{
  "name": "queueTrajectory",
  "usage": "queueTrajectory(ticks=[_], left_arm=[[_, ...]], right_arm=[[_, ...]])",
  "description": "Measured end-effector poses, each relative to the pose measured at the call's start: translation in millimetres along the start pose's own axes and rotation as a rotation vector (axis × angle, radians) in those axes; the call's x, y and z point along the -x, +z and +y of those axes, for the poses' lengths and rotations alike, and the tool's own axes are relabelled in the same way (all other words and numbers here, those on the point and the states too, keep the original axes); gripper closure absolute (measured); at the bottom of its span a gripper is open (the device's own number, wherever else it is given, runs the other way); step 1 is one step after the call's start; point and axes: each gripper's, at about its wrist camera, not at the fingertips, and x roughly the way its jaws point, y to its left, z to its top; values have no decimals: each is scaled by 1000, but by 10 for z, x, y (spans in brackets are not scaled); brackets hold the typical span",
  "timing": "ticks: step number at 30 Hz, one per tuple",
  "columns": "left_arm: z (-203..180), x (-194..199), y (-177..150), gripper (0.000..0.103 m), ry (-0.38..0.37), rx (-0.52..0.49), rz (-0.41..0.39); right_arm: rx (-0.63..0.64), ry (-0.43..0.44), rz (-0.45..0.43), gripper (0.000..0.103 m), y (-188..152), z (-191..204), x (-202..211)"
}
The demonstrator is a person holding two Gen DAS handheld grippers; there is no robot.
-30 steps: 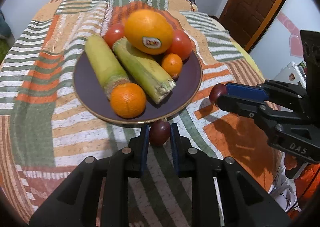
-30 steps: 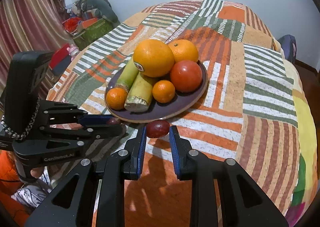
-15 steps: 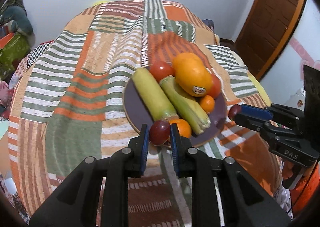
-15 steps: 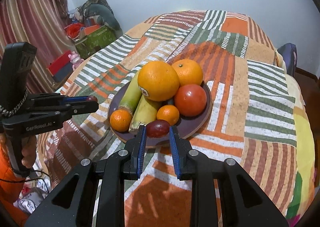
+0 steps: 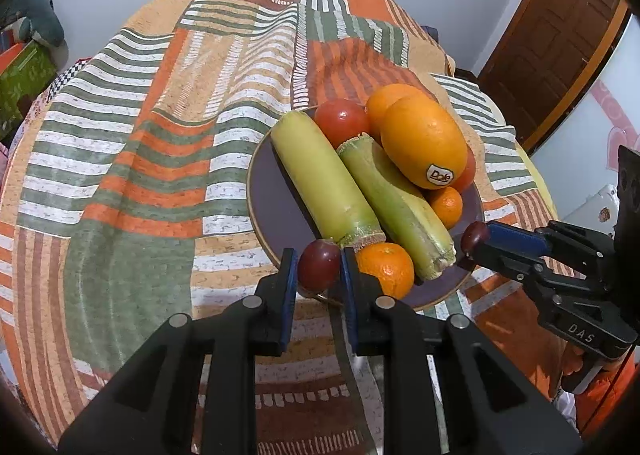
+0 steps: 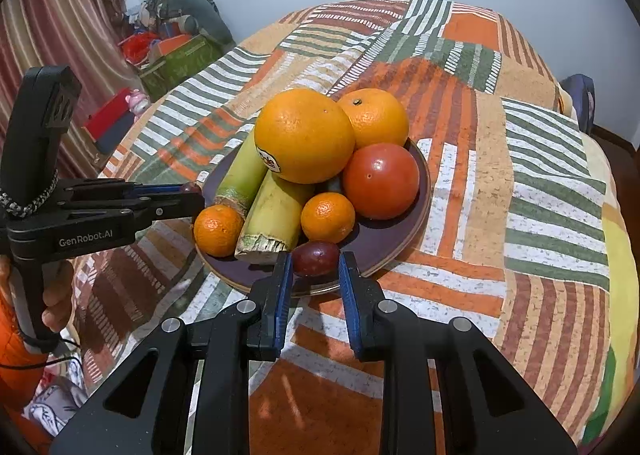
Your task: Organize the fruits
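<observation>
Each gripper pinches a dark red plum: the left gripper and right gripper hover at the near rim of the purple plate. Next, seemingly, lowering them beside the heaped oranges and releasing.

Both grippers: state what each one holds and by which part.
The left gripper pinches a dark red plum across its sides, at the fingertips. The right gripper does the same with a second plum, also gripped across its middle.
</observation>
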Motion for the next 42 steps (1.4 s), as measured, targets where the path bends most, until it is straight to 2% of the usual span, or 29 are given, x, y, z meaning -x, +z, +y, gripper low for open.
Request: queueTrajectory(ticks=[9,16,20,30,33,37,42], left_arm=[[-8,-33,13,81,5,4,13],[-55,251,17,81,1,11,-50],[-125,623,33,81,14,8,-147],[-431,1870,-80,81,54,2,-484],[-555,2201,-181,81,61,-20,-564],[-726,2527,-314,68,84,-44,-657],[-853,2811,-474,50,96,-68,-735]], right_arm=[[2,15,21,77,19,7,-37],[-14,-6,-36,76,65,22,190],[-20,-37,-121,76,123,56,517],[17,-113,-417,75,254,434,1574],[23,-126,-505,67,238,585,1840],[42,-146,-594,60,196,768,2111],[55,-184,-673,40,120,936,2307]])
